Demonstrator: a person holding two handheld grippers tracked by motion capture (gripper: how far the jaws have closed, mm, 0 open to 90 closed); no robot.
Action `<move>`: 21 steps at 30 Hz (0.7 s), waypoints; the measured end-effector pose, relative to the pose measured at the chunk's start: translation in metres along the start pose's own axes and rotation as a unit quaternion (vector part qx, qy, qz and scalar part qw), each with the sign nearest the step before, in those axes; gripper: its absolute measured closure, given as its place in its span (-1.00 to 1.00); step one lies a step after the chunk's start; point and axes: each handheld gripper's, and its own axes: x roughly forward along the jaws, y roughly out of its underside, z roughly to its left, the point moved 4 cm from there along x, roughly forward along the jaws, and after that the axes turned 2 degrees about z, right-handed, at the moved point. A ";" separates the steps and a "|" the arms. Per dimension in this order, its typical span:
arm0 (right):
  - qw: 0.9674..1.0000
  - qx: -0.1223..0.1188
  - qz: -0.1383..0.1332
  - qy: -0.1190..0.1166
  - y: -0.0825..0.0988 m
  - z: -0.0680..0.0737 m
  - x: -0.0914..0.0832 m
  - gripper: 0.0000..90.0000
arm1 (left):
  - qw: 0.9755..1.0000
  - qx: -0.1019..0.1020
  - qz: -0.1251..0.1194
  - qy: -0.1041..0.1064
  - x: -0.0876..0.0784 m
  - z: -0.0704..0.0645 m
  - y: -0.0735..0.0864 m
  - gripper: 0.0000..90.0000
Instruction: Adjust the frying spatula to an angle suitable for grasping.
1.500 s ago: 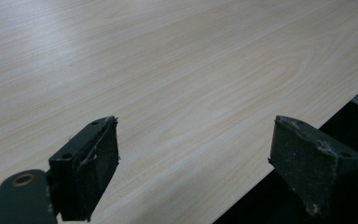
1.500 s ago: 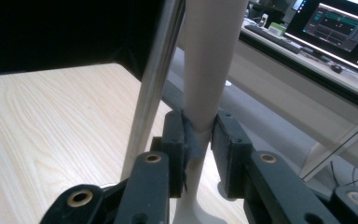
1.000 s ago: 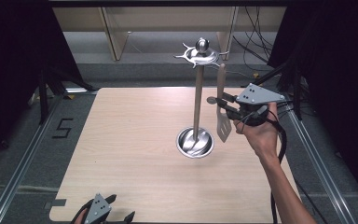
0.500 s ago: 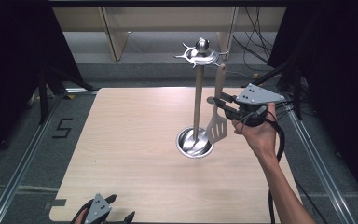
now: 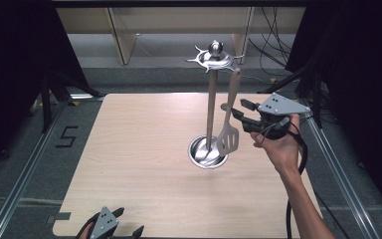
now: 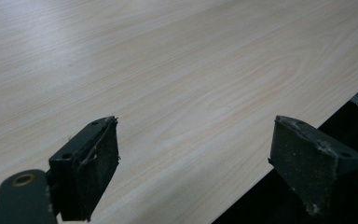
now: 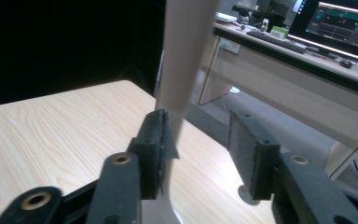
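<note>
A steel utensil stand (image 5: 211,99) rises from a round base (image 5: 208,152) at the table's middle right. A spatula (image 5: 227,139) with a pale handle (image 7: 184,56) hangs from one of the stand's top hooks, its slotted blade over the base. My right gripper (image 5: 236,109) is at mid handle, open. In the right gripper view the handle rests against one jaw, with a gap to the other (image 7: 200,126). My left gripper (image 5: 117,226) is low at the table's near left edge, open and holding nothing (image 6: 193,163).
The wooden table (image 5: 139,149) has metal rails along both sides. A light wooden shelf unit (image 5: 179,20) stands behind it, with cables on the floor to the right. A desk with a lit monitor (image 7: 340,23) is in the right gripper view.
The right gripper's jaws have spread off the spatula handle. The spatula's blade has swung left towards the stand's pole and base. The left gripper has stayed put.
</note>
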 end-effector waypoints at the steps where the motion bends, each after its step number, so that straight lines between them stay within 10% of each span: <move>1: 1.000 0.000 0.003 0.003 0.004 -0.001 -0.003 0.20 | 1.000 0.000 0.000 0.000 0.000 0.000 0.000 -0.67; 21: 0.999 0.036 0.028 -0.019 0.060 0.008 -0.025 -0.04 | 1.000 -0.002 -0.002 0.002 0.000 -0.002 -0.001 -0.67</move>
